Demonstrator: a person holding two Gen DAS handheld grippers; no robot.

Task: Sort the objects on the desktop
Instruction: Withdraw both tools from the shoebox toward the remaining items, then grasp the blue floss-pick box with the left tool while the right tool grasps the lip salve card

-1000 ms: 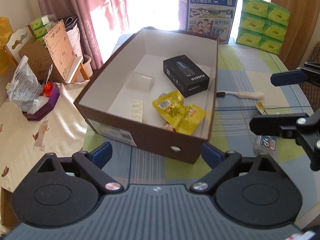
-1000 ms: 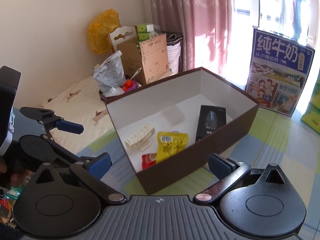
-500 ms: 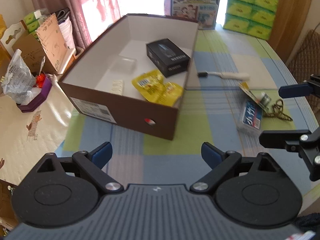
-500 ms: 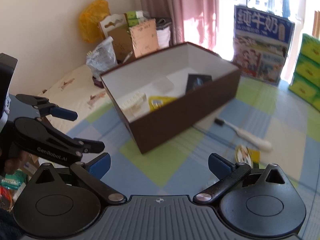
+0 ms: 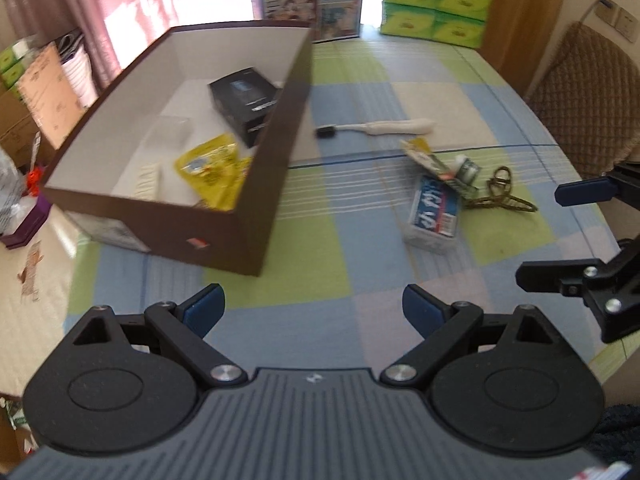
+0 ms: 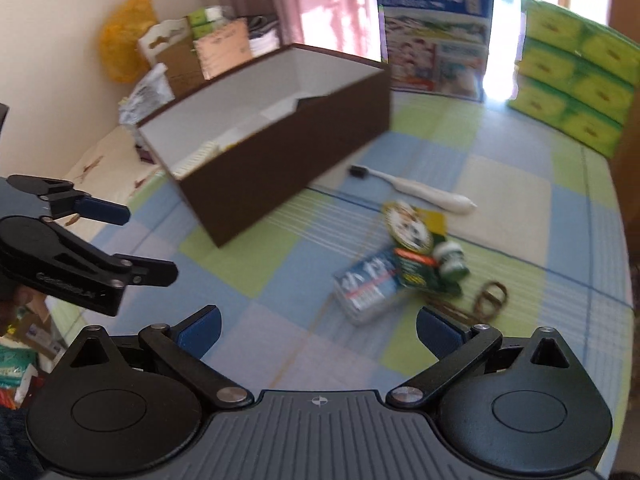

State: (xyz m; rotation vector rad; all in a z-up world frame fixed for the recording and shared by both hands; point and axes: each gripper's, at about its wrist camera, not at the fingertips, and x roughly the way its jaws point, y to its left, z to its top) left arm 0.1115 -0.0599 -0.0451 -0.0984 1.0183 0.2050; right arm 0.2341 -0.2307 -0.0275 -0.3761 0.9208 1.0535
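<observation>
A brown box with a white inside stands at the table's left; a black carton, a yellow pouch and a clear case lie in it. To its right on the checked cloth lie a white toothbrush, a blue-labelled clear box, a green tube and brown cord. My left gripper hangs open near the table's front. My right gripper is open, just short of the clear box.
A blue milk carton and stacked green tissue packs stand along the table's far edge. A woven chair is at the right. Cardboard, bags and a yellow sack crowd the left beside pink curtains.
Both grippers have pulled back from over the box and swung right, so the loose items on the cloth now lie ahead. Both stay open.
</observation>
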